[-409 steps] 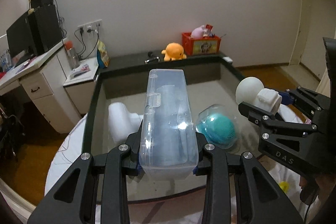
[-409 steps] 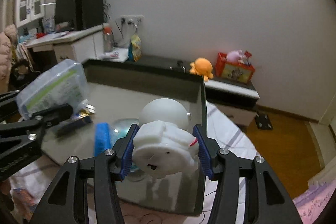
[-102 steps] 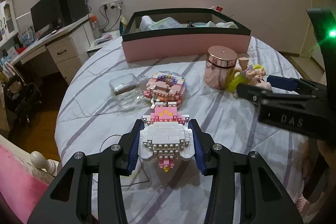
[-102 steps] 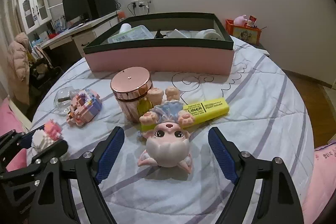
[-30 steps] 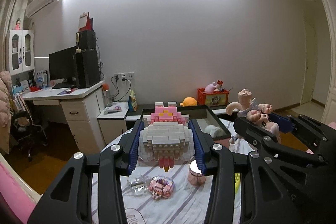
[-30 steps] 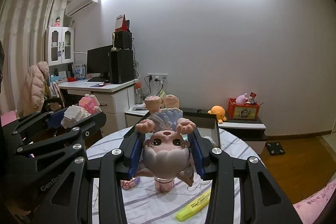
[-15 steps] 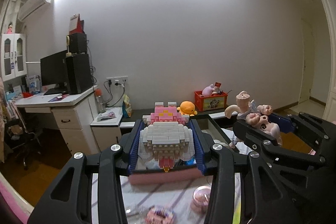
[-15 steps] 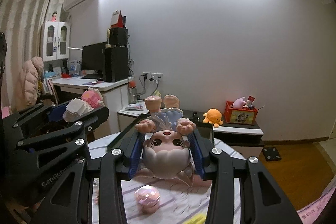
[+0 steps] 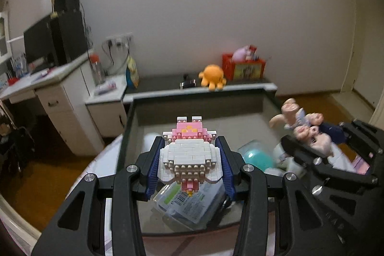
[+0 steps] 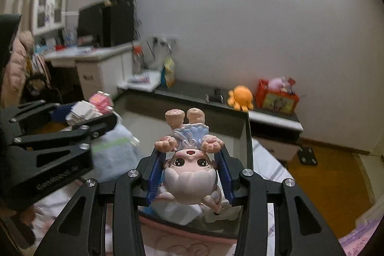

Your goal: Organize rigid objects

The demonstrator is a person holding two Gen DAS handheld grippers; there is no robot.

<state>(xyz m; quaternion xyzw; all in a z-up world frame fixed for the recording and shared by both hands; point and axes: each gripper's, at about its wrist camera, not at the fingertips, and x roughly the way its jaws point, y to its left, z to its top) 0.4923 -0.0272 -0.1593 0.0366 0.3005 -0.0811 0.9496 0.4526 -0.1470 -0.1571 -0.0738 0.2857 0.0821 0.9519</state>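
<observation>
Left wrist: left gripper (image 9: 189,166) clamps brick figure (image 9: 189,157), right gripper (image 10: 190,174) doll (image 10: 189,172) — above crowded box (image 9: 268,97).

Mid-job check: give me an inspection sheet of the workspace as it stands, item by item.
Surface: round table with pale striped cloth, mostly hidden.
Job's things: open dark-walled storage box; block-built figure and upside-down doll figurine both held above it.
Clutter: in the box, clear plastic case, teal ball under a clear dome, white items, partly hidden.
Grippers: left gripper shut on the block-built figure; right gripper shut on the doll figurine.
Cables: plugged into the wall sockets; none seen on the table.
Surroundings: desk with monitor, orange plush octopus, red toy box, wooden floor.
</observation>
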